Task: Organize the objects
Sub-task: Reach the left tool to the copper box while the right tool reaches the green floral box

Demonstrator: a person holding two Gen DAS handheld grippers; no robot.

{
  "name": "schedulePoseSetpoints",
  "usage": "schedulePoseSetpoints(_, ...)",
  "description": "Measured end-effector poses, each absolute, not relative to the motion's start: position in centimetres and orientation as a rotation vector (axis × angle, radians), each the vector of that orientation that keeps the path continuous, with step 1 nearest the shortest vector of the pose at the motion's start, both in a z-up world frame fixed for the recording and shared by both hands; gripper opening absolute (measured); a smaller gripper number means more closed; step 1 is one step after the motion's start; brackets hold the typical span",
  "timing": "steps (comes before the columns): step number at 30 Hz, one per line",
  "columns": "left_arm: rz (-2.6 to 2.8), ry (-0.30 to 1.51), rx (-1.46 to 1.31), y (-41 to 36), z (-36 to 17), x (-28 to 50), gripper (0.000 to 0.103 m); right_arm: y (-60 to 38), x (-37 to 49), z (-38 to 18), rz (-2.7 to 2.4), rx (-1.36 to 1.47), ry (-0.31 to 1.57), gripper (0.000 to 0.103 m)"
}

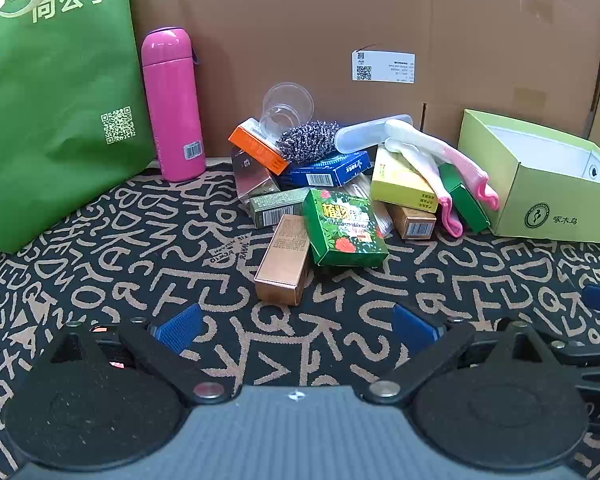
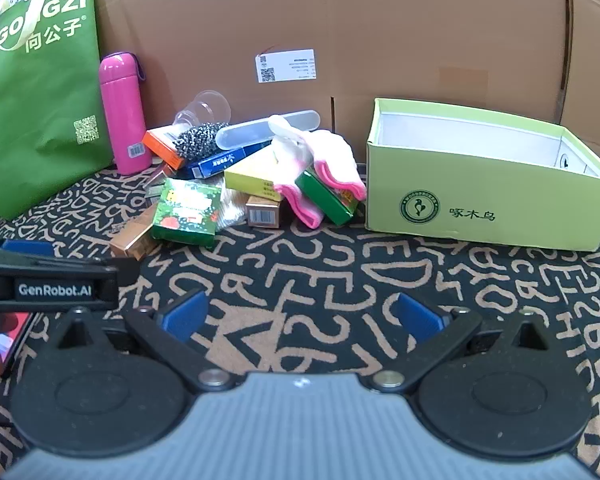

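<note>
A pile of small things lies on the patterned mat against a cardboard wall: a copper box (image 1: 285,261) (image 2: 134,235), a green floral box (image 1: 343,229) (image 2: 186,209), a yellow box (image 1: 402,182) (image 2: 256,178), a blue box (image 1: 328,170), an orange box (image 1: 258,145), a scouring ball (image 1: 307,141) (image 2: 198,141), a clear cup (image 1: 286,108) and pink-white gloves (image 1: 452,172) (image 2: 320,164). An open light-green box (image 2: 488,196) (image 1: 540,196) stands right of the pile. My left gripper (image 1: 296,326) is open and empty, just short of the copper box. My right gripper (image 2: 302,314) is open and empty over bare mat.
A green tote bag (image 1: 52,100) (image 2: 40,92) and a pink bottle (image 1: 174,104) (image 2: 124,114) stand at the left. The cardboard wall (image 1: 380,20) closes the back. The left gripper's body (image 2: 52,280) shows at the left edge of the right wrist view.
</note>
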State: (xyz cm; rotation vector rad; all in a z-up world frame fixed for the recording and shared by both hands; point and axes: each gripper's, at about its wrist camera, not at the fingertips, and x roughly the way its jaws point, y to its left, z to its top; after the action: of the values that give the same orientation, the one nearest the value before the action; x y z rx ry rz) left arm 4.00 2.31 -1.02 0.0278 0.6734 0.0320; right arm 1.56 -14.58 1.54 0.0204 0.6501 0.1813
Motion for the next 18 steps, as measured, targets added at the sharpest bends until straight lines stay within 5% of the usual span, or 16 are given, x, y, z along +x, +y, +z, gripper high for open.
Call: schedulePoseSetpoints(18,-0.002,0.693,0.011,3.8,-2.0,5.9,0.103,-13.9,3.3,0.6,0.287,0.055,0.65,0.103)
